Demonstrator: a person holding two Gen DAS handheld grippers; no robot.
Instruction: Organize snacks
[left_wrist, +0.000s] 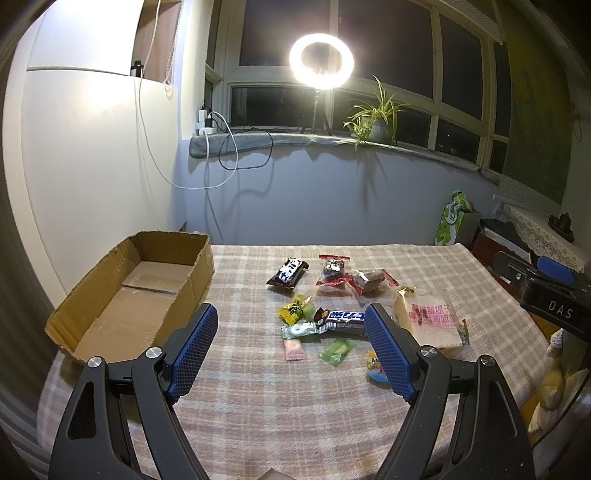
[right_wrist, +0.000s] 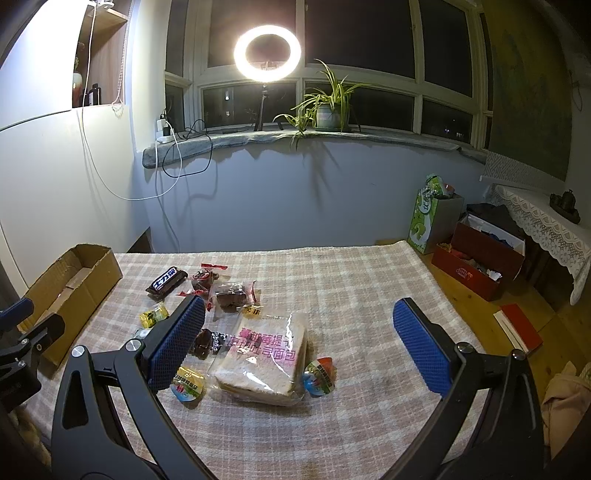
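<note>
Snacks lie scattered on the checked tablecloth (left_wrist: 258, 387). A chocolate bar (left_wrist: 341, 320) sits just beyond my left gripper (left_wrist: 291, 317), which hangs open and holds nothing. Around it are small green candies (left_wrist: 337, 350), a pink candy (left_wrist: 293, 349) and a yellow sweet (left_wrist: 293, 310). An open cardboard box (left_wrist: 129, 295) stands at the left. A bagged bread slice (right_wrist: 262, 354) lies under my right gripper (right_wrist: 299, 314), open and empty above the cloth. Two jelly cups (right_wrist: 319, 376) (right_wrist: 188, 384) flank the bread. A dark bar (right_wrist: 166, 281) and red-wrapped snacks (right_wrist: 231, 293) lie farther back.
A windowsill with a ring light (right_wrist: 266, 53) and a potted plant (right_wrist: 327, 110) runs along the back wall. On the floor to the right stand a green bag (right_wrist: 424, 218) and a red box (right_wrist: 476, 266). The right gripper's body (left_wrist: 546, 295) shows at the left view's right edge.
</note>
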